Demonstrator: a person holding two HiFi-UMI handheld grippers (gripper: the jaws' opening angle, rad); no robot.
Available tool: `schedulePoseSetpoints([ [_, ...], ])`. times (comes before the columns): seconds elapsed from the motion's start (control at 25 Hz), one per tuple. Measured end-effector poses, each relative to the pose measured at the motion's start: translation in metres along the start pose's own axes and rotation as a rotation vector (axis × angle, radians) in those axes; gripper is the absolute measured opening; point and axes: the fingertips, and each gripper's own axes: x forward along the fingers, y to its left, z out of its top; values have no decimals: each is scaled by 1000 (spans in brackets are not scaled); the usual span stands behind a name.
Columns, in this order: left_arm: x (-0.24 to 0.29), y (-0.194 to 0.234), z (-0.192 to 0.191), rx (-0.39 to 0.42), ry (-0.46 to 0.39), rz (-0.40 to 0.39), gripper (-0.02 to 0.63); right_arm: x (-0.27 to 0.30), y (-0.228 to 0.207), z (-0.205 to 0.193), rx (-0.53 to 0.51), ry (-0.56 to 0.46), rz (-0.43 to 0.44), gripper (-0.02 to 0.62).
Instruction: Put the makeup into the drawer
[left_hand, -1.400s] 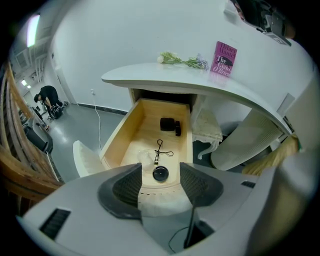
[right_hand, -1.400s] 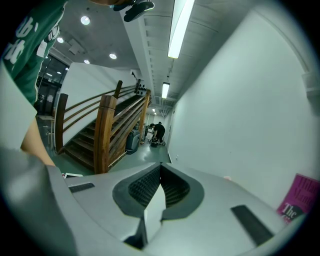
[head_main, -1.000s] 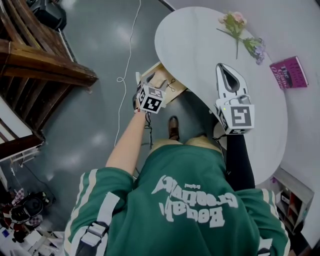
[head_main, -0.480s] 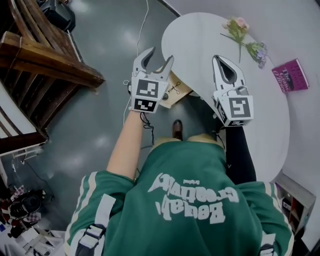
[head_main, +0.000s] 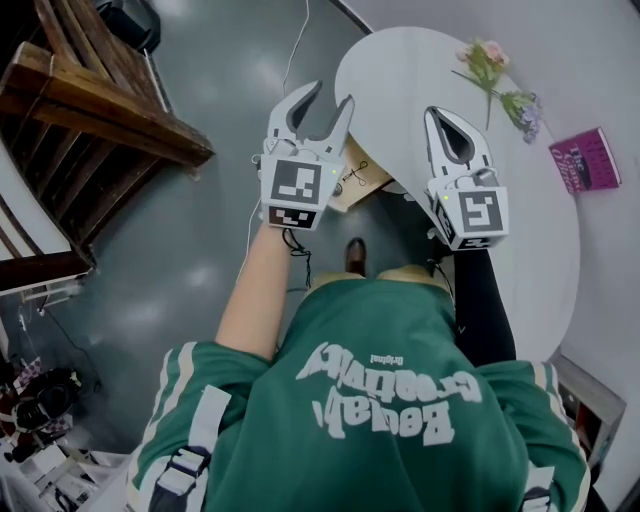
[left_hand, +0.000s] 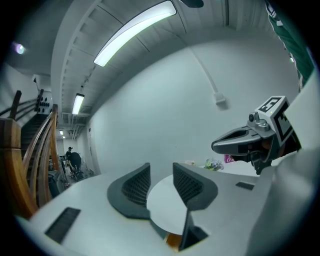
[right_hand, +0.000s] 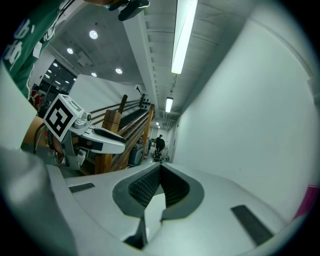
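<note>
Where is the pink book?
In the head view, the pink book is at the far right, beyond the flowers, by the edge of the white table.

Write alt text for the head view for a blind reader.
From above, a person in a green top holds two grippers at the edge of a white table: the left gripper empty, jaws apart though just closing a little; the right gripper shut. Flowers and a pink book lie on it.
</note>
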Motion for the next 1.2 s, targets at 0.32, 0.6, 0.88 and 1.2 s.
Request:
schedulePoseSetpoints([
  [0.32,-10,5,1,4,-14,37,15,5,8,5,-11,3,21,9],
  [0.6,-13,11,3,11,-19,47,15,9,26,10,-43,-9,92,8],
  [0.88,-14,16,1,13,-19,52,15,15,28,9,-47,-4,102,8],
  [1.2,-16,21,-3,17,-3,64,15,20,30,10,-44,-6,105,8],
])
